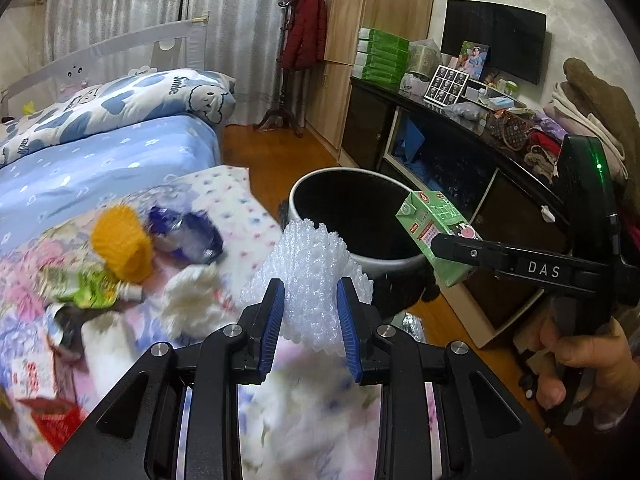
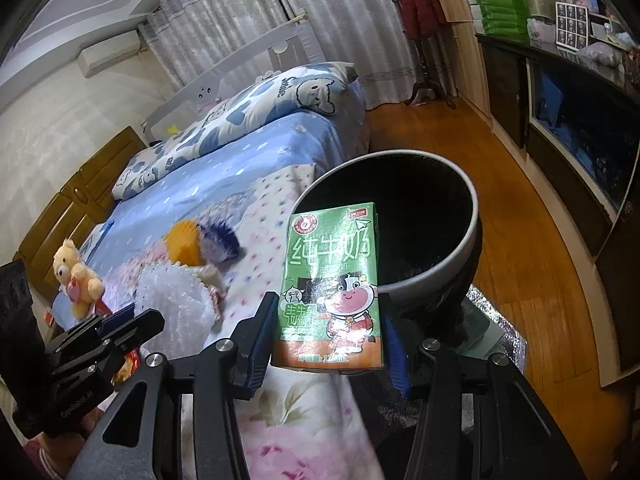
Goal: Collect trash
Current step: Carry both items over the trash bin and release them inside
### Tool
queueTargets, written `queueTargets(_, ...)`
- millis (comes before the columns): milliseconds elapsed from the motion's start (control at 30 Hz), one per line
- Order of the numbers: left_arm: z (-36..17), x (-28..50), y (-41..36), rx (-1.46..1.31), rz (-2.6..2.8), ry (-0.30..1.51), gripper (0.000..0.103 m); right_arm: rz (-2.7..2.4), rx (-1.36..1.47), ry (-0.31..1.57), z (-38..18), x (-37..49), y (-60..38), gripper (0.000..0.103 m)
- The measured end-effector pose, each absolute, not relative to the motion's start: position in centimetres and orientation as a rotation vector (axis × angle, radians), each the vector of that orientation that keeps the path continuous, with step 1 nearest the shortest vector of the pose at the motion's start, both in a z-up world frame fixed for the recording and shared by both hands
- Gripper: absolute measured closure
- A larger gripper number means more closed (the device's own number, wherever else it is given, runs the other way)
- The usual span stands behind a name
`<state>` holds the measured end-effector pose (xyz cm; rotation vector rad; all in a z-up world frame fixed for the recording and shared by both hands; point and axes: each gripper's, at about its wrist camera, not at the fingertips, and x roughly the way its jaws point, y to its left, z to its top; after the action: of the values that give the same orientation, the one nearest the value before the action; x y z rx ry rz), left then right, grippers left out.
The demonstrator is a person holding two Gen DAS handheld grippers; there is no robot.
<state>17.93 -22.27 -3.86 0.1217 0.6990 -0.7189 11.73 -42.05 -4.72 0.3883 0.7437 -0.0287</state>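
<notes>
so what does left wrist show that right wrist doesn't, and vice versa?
Only left wrist: the hand gripping the right gripper's handle, the wall TV, and a green pouch among the litter on the bed.

Only right wrist: a teddy bear near the wooden headboard, and the milk carton's printed front.

Both: the left gripper shut on white foam wrap, the right gripper shut on the green milk carton, the dark bin beside the bed, and the orange knit piece.

I'm in a home bedroom: bed [image 1: 100, 160] at nine o'clock, curtains [image 1: 160, 4] at twelve, TV [image 1: 496, 40] at two.
</notes>
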Motion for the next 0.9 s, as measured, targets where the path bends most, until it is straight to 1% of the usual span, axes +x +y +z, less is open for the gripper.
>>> queueTargets(367, -4.1, 22.5, -27.1, 0.121, -0.735, 0.733, 0.077, -0.052, 0.41, 0.777, -5.1, 15.4, -46.6, 0.054)
queueTargets(700, -4.8, 25.2, -31.6, 0.146, -0.759, 0.763, 0.077, -0.044, 0.419, 0.811, -5.8, 18.0, -48.8, 0.053)
queueTargets(900, -5.7, 26.2, -32.9, 0.15, -0.78, 0.804, 0.076, -0.039, 0.443, 0.833, -6.0, 18.8, -49.9, 0.053)
